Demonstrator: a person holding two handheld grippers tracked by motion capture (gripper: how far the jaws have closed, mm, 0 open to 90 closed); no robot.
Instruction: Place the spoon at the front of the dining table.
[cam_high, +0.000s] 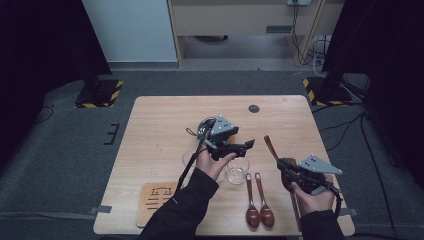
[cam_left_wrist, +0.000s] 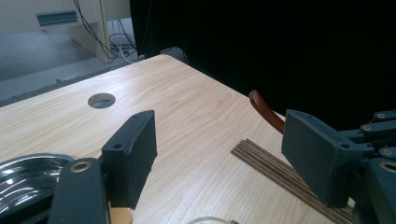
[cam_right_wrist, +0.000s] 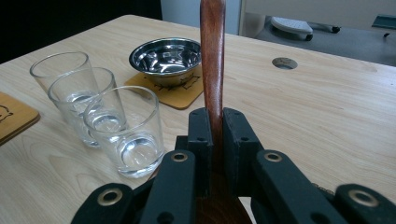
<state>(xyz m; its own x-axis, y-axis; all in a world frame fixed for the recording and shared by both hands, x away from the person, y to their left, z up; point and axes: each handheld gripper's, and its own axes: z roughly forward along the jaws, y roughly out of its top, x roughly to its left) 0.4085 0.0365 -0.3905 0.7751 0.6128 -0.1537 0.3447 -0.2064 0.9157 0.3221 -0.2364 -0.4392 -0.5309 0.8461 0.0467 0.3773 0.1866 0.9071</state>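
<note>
Table, pale wood, cable hole near its far edge. Left gripper held above the table's middle, jaws apart with nothing between them; in its own view they frame bare tabletop and a bundle of dark chopsticks. Right gripper near the right edge, jaws clamped on a brown wooden spoon, whose handle rises upright between them in the right gripper view. Steel bowl on a wooden coaster. Three clear glasses clustered just beside it. Second coaster at the near left. Two more brown spoons lying side by side near the front edge, bowls toward the person
</note>
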